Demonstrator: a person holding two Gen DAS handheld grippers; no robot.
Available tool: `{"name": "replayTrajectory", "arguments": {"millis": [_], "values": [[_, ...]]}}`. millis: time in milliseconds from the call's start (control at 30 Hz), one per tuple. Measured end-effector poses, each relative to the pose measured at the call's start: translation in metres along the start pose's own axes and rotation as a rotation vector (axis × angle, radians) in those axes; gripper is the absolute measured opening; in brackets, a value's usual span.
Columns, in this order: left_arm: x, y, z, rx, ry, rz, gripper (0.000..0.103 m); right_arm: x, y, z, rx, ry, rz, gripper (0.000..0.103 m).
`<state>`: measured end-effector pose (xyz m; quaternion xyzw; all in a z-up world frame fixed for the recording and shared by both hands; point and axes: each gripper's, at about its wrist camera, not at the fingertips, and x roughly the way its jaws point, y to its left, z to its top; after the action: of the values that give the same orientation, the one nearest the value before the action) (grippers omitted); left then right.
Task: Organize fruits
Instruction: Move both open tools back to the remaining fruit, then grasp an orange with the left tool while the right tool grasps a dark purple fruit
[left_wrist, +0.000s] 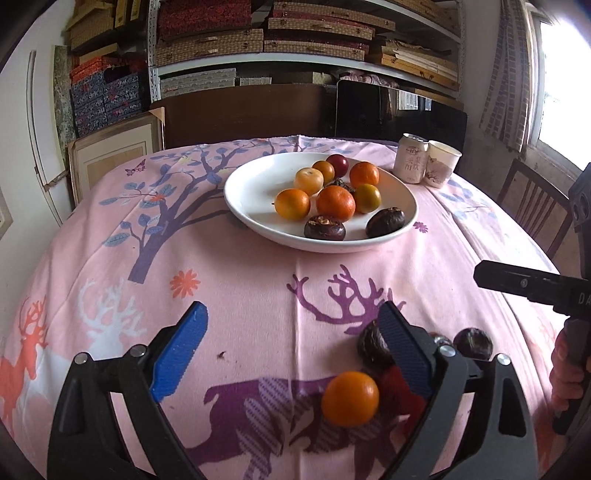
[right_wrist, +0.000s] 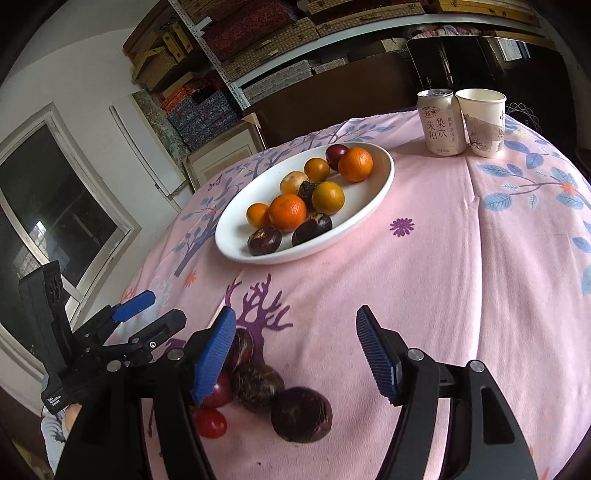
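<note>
Orange (left_wrist: 350, 398) lower centre, between spread left gripper (left_wrist: 291, 347) jaws, untouched | right gripper (right_wrist: 295, 354) released, dark fruit (right_wrist: 301, 413) just below | plate (left_wrist: 251, 184) of fruit upper centre | can (right_wrist: 441, 122) reads 梨饮, 莱阳

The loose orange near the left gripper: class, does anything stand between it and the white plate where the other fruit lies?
Nothing visible does. The orange lies on the pink tablecloth between the open left gripper jaws, and only bare cloth stretches from it to the white plate. Dark fruits sit beside it, off that path.
</note>
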<state>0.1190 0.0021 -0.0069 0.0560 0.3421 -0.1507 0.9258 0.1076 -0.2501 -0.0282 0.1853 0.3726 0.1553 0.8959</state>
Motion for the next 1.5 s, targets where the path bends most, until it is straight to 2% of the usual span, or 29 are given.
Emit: {"name": "replayTrajectory", "arguments": {"millis": [100,233,367,533,600,733,800,867,933,1033,1100,1167,1233,1267,1367,1500], "values": [[-0.013,0.003,-0.013,-0.006,0.002,-0.001,0.093,-0.012,-0.005,-0.011,0.012,-0.007,-0.005,0.074],[-0.019,0.005,-0.031,-0.012,0.039,-0.023,0.094,-0.02,-0.01,-0.021,0.029,-0.01,-0.012,0.075],[-0.022,-0.006,-0.034,0.035,0.037,-0.034,0.095,-0.022,-0.011,-0.028,0.02,-0.002,-0.02,0.076],[-0.005,-0.004,-0.036,0.035,0.114,0.032,0.099,-0.016,-0.008,-0.035,-0.005,0.042,-0.038,0.076],[-0.004,0.006,-0.036,-0.011,0.118,0.018,0.099,-0.012,-0.004,-0.038,-0.026,0.068,-0.043,0.076],[-0.008,0.025,-0.034,-0.077,0.086,0.102,0.099,-0.005,0.004,-0.044,-0.077,0.095,-0.078,0.076],[-0.008,0.032,-0.034,-0.112,0.09,0.102,0.099,-0.001,0.009,-0.047,-0.126,0.106,-0.116,0.076],[-0.008,0.031,-0.034,-0.104,0.091,0.085,0.099,0.003,0.016,-0.051,-0.18,0.121,-0.144,0.076],[-0.009,0.02,-0.034,-0.054,0.085,0.081,0.099,0.005,0.021,-0.053,-0.214,0.127,-0.155,0.076],[-0.009,0.004,-0.035,0.024,0.082,0.078,0.099,0.009,0.024,-0.054,-0.235,0.142,-0.166,0.068],[-0.009,-0.002,-0.035,0.049,0.085,0.073,0.099,0.011,0.026,-0.053,-0.254,0.14,-0.19,0.054],[-0.008,-0.003,-0.036,0.054,0.087,0.069,0.099,0.015,0.029,-0.053,-0.277,0.144,-0.193,0.048],[-0.007,-0.003,-0.036,0.053,0.097,0.053,0.099,0.017,0.033,-0.054,-0.3,0.144,-0.202,0.047],[-0.007,-0.004,-0.037,0.058,0.102,0.046,0.099,0.017,0.034,-0.053,-0.303,0.145,-0.193,0.042],[-0.007,-0.009,-0.039,0.084,0.108,0.038,0.099,0.009,0.03,-0.05,-0.285,0.121,-0.155,0.041],[-0.005,-0.017,-0.041,0.118,0.121,0.019,0.099,-0.003,0.021,-0.044,-0.239,0.07,-0.16,0.041]]}}
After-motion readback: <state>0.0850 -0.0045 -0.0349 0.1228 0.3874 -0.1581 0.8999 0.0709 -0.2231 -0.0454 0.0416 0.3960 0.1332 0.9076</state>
